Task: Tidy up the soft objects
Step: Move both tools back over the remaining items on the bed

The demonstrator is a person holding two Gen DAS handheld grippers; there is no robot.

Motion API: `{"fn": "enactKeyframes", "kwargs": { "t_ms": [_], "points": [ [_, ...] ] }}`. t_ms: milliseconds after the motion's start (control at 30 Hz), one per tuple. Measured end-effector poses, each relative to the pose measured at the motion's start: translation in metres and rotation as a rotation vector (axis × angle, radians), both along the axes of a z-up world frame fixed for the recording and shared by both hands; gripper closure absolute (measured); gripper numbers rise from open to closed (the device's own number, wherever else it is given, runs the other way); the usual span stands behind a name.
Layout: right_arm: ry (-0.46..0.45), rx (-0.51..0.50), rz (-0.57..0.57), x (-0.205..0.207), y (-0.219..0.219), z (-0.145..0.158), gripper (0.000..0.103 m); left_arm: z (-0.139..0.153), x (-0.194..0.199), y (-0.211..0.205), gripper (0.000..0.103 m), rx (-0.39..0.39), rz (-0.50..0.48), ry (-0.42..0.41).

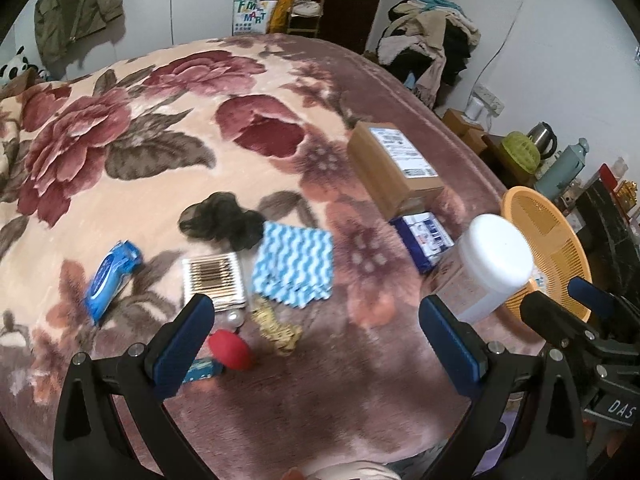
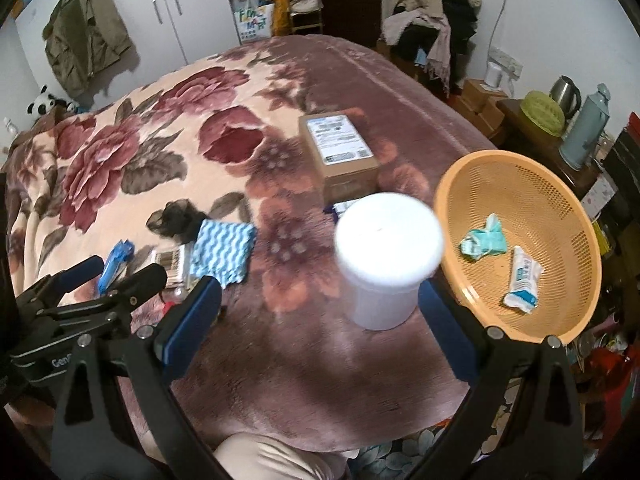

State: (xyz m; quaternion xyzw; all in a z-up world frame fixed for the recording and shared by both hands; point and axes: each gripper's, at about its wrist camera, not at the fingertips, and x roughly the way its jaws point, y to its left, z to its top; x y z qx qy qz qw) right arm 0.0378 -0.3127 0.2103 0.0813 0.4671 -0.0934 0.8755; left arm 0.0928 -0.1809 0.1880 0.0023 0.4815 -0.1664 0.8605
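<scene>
Bed with a floral blanket (image 1: 160, 152) held a cardboard box (image 1: 394, 168), dark hairnet (image 1: 222, 220), blue wavy cloth (image 1: 296, 264), cotton swab box (image 1: 214, 280), blue wipes pack (image 1: 112, 280), red sponge (image 1: 232, 348), white-lidded jar (image 2: 384, 256), orange basket (image 2: 520, 172) at edge.

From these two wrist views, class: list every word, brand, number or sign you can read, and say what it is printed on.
"FAMILY MART", partly blurred: white shopping bag by the door.
"DAS": label on the right gripper's body, seen from the left wrist.
"Gen", cut off: label on the left gripper's body, seen from the right wrist.
Too small or blurred: cardboard box label, blue wipes pack, tube in the orange basket.
</scene>
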Motion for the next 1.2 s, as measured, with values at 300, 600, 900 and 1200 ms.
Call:
{"fn": "enactKeyframes", "kwargs": {
  "t_ms": [300,600,900,1200],
  "points": [
    [0.036,0.011,0.052,0.0,0.033,-0.02,0.003,-0.024,0.0,0.031,0.001,0.022,0.035,0.036],
    [0.085,0.041,0.08,0.0,0.059,-0.049,0.003,-0.049,-0.002,0.051,0.001,0.047,0.06,0.074],
    [0.15,0.066,0.085,-0.002,0.069,-0.082,0.003,-0.082,-0.005,0.083,0.001,0.042,0.102,0.127],
    [0.204,0.082,0.127,0.007,0.084,-0.117,0.003,-0.133,-0.009,0.148,0.001,0.003,0.241,0.24]
  ]
}}
